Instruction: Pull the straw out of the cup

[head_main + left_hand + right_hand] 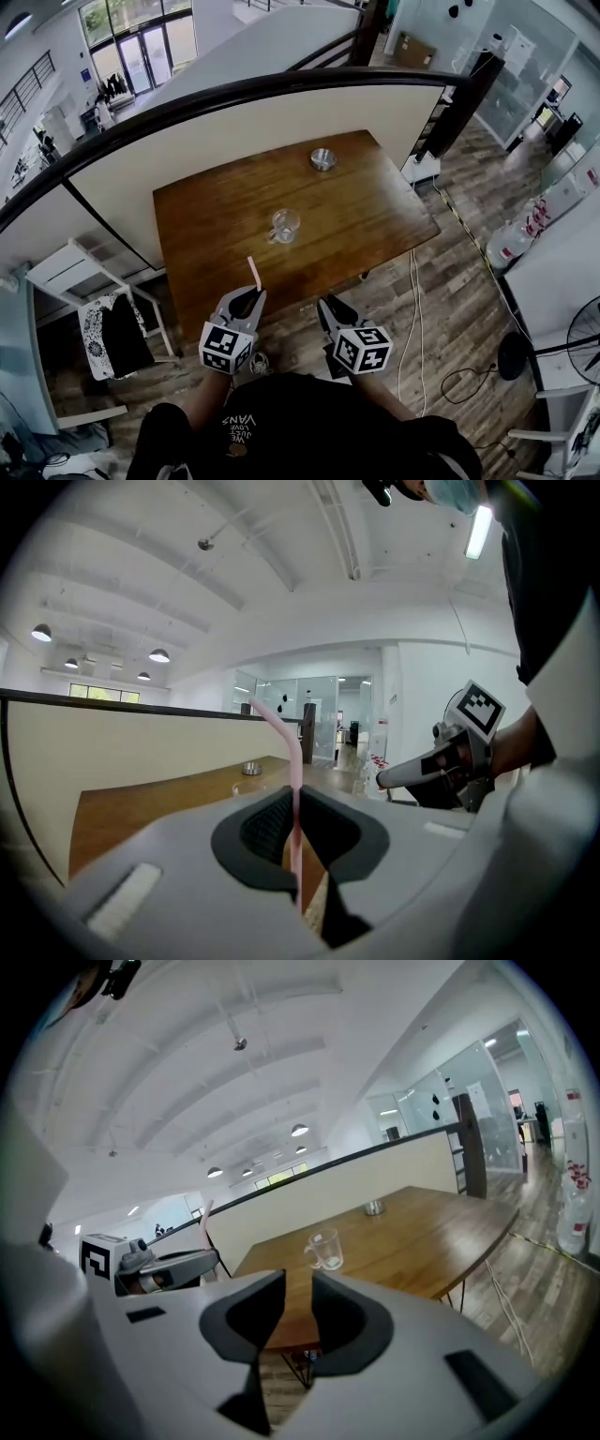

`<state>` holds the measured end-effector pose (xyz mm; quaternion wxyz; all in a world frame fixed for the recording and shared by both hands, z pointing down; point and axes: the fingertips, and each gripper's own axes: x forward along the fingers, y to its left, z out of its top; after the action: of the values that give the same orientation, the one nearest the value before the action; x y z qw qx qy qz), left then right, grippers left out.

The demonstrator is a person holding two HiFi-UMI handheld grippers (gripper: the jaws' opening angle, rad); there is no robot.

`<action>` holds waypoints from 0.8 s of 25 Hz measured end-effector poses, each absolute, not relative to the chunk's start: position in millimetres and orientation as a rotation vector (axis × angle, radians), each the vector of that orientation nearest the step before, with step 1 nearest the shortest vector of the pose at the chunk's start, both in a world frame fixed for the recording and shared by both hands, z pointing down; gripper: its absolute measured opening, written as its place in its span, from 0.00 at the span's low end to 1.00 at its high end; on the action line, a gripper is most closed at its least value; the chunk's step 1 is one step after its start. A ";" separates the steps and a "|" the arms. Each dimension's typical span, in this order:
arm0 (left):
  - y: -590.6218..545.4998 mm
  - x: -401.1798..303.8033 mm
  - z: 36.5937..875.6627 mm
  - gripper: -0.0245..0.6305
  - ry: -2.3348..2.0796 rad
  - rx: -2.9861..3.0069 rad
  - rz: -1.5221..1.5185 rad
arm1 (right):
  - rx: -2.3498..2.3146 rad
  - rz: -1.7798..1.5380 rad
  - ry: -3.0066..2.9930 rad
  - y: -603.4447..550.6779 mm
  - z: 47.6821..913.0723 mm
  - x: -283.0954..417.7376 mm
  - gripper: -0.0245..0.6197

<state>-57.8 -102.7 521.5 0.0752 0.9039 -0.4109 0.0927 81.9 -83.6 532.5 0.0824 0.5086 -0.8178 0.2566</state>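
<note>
A pink bendy straw [253,274] stands upright between the jaws of my left gripper [251,292], which is shut on it near the table's near edge. In the left gripper view the straw [293,789] runs up through the pads of the left gripper [294,803] and bends left at the top. The clear glass cup [284,225] stands alone mid-table with nothing in it, and shows ahead in the right gripper view [324,1250]. My right gripper [330,305] hovers beside the left one. Its jaws [298,1283] are apart with nothing between them.
A small metal bowl [322,158] sits at the far side of the wooden table [375,216]. A cream parapet with a dark rail [234,112] runs behind the table. A white chair [84,309] stands at the left, and cables [412,309] lie on the floor at the right.
</note>
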 end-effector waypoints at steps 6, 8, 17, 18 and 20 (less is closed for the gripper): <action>-79.6 -47.6 526.8 0.09 -1.311 2.653 0.265 | 1.442 0.737 -2.479 -69.3 533.1 93.7 0.12; -70.9 -43.3 530.0 0.09 -1.327 2.630 0.257 | 1.414 0.729 -2.489 -63.7 534.0 97.4 0.10; -37.6 -28.2 536.8 0.09 -1.383 2.561 0.234 | 1.320 0.679 -2.519 -42.9 535.1 107.9 0.06; -34.4 -27.2 537.4 0.09 -1.387 2.555 0.237 | 1.312 0.672 -2.519 -40.8 534.9 108.6 0.06; -29.3 -25.4 537.3 0.09 -1.397 2.548 0.241 | 1.298 0.655 -2.514 -36.8 534.5 110.3 0.06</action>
<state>-25.4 -29.3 537.3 0.1125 0.8683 -0.4761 0.0821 110.3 -36.8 534.5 0.1183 0.4438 -0.8596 0.2238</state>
